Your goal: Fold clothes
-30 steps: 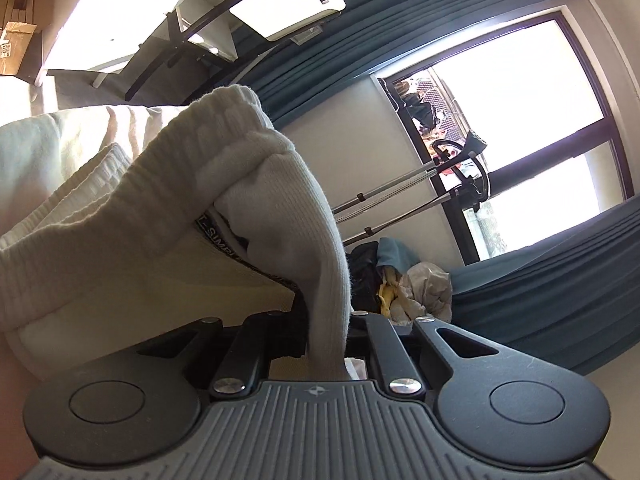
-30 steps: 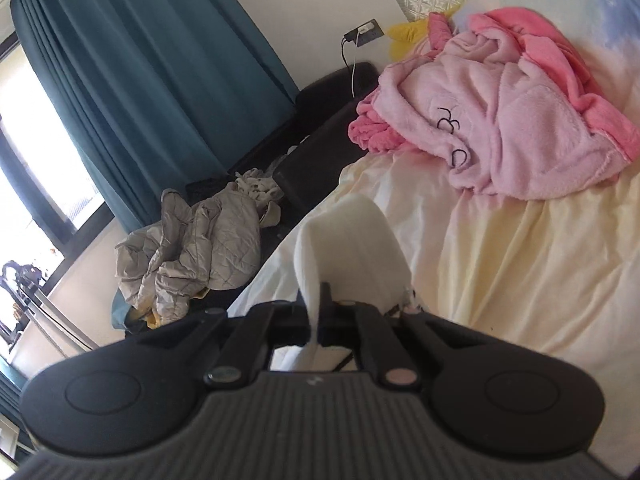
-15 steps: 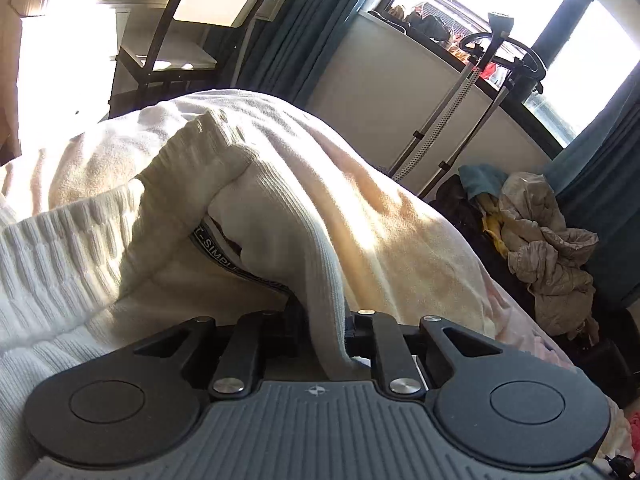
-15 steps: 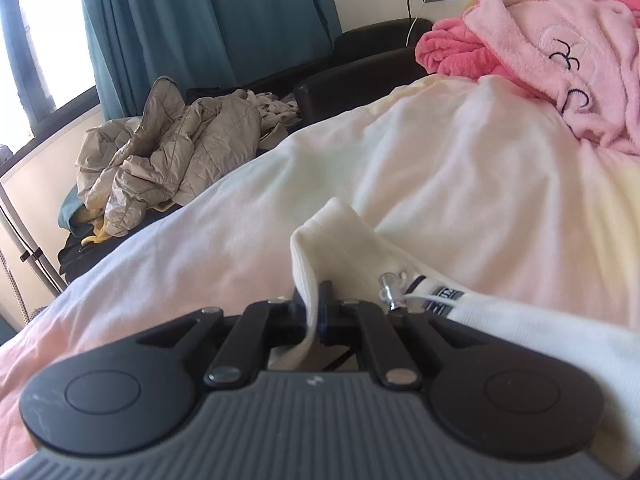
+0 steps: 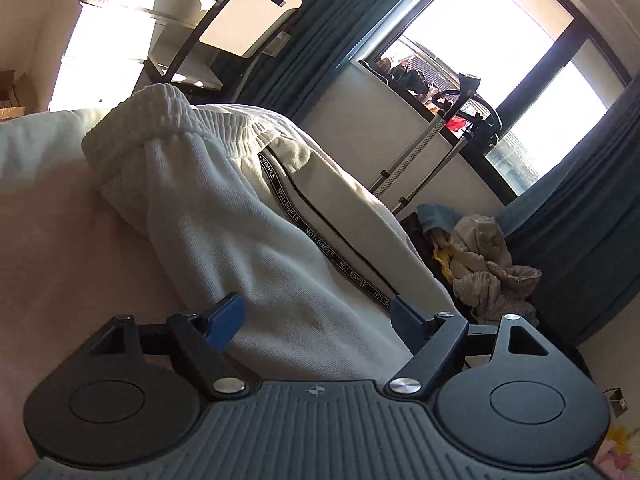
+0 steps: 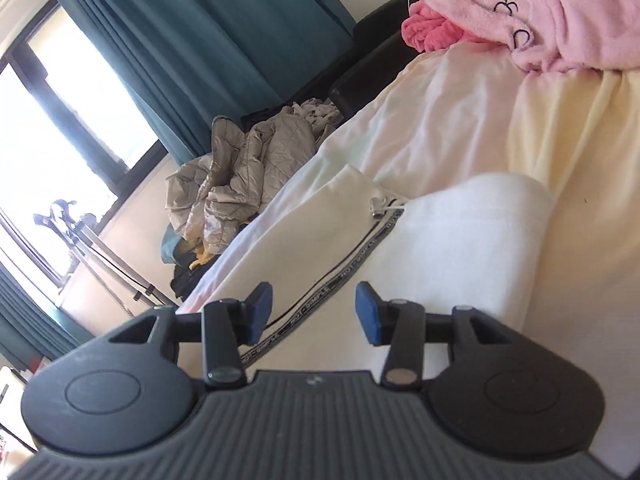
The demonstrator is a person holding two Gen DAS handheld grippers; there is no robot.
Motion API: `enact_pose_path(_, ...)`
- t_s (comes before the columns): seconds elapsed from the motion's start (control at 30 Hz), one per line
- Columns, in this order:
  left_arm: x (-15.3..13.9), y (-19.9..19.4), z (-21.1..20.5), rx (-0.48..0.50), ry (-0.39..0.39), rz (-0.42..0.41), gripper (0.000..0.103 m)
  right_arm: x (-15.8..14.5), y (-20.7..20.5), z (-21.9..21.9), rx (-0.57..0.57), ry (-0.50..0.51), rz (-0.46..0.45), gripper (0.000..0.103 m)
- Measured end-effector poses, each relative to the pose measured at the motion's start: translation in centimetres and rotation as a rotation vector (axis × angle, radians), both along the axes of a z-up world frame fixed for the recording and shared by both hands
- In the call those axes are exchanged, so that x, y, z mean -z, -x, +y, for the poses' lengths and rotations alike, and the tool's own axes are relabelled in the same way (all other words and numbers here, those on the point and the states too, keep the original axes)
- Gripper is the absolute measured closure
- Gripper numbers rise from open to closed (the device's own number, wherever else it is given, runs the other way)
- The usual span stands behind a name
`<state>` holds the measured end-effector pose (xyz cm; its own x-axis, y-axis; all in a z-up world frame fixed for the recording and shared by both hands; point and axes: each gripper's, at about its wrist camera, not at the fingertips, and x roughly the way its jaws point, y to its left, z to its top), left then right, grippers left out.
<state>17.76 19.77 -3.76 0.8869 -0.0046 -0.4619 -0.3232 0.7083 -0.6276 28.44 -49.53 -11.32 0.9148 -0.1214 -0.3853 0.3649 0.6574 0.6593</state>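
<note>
The left gripper [image 5: 316,318] has its jaws spread wide with nothing pinched, its two blue pads [image 5: 224,316] flanking a fold of one pair of white sweatpants [image 5: 240,216]. The right gripper [image 6: 314,312] also has its jaws parted and empty, over the same sweatpants [image 6: 460,240]. The garment lies folded on the bed [image 6: 480,112], close to its window-side edge; its ribbed waistband [image 5: 160,120] is bunched at the far end, and one black printed stripe [image 5: 320,244] runs along the leg. A drawstring tip [image 6: 378,210] rests on the fabric. One pink robe [image 6: 552,16] sits toward the head of the bed. One heap of beige clothing [image 6: 240,172] lies below the teal curtains [image 6: 200,40].
</note>
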Motion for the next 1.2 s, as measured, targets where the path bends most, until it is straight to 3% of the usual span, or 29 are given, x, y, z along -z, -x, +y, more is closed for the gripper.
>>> enact_pose_path(0.03, 0.3, 0.5, 0.5, 0.004, 0.038, 0.006, 0.020, 0.5, 2.4, 0.3, -0.011, -0.049, -0.029, 0.047)
enact_pose_path(0.13, 1.8, 1.8, 2.3, -0.039, 0.176, 0.054, 0.020, 0.6, 5.1, 0.2, -0.019, -0.070, 0.033, 0.045)
enact_pose_path(0.17, 1.9, 2.1, 2.6, -0.047, 0.199, 0.051, 0.020, 0.3, 6.0, 0.0, -0.012, -0.073, 0.044, 0.044)
enact_pose_path(0.23, 2.2, 2.7, 3.3, -0.063, 0.245, 0.045, 0.020, -0.5, 7.3, -0.7, -0.004, -0.092, 0.060, 0.034)
enact_pose_path(0.33, 2.7, 3.0, 4.1, -0.069, 0.292, 0.044, 0.020, -0.6, 8.3, -2.3, -0.014, -0.157, 0.026, 0.033)
enact_pose_path(0.43, 3.0, 3.0, 4.6, -0.082, 0.329, 0.039, 0.020, 1.3, 8.5, -3.9, 0.014, -0.223, 0.052, 0.033)
enact_pose_path(0.57, 3.6, 1.8, 4.7, -0.101, 0.331, 0.046, 0.018, 2.8, 7.2, -5.3, 0.011, -0.227, 0.001, 0.035)
enact_pose_path(0.67, 3.9, -0.1, 4.8, -0.120, 0.305, 0.019, 0.013, 2.9, 5.5, -6.0, -0.022, -0.163, -0.062, 0.037)
enact_pose_path(0.8, 3.5, -2.9, 3.6, -0.137, 0.158, -0.012, 0.011, 3.0, 2.6, -6.0, -0.028, -0.070, -0.059, 0.036)
enact_pose_path(0.9, 3.6, -4.2, 2.3, -0.143, 0.048, -0.058, 0.023, 3.9, 1.0, -5.6, -0.047, -0.011, -0.024, 0.036)
enact_pose_path(0.97, 4.1, -4.6, 1.8, -0.176, 0.042, -0.062, 0.043, 3.9, 0.5, -4.9, -0.070, 0.040, -0.004, 0.045)
enact_pose_path(1.0, 4.3, -4.7, 1.5, -0.194, 0.043, -0.062, 0.054, 3.8, 0.5, -4.7, -0.074, 0.059, -0.003, 0.083)
enact_pose_path(1.03, 4.3, -4.4, 1.6, -0.200, 0.049, -0.074, 0.067, 3.5, 0.7, -4.4, -0.063, 0.073, -0.004, 0.092)
enact_pose_path(1.1, 4.0, -3.7, 2.1, -0.203, 0.101, -0.103, 0.078, 2.6, 1.5, -3.8, -0.032, 0.093, -0.036, 0.093)
enact_pose_path(1.2, 2.6, -2.1, 2.7, -0.193, 0.156, -0.164, 0.082, 0.3, 3.4, -3.7, 0.020, 0.039, -0.105, 0.094)
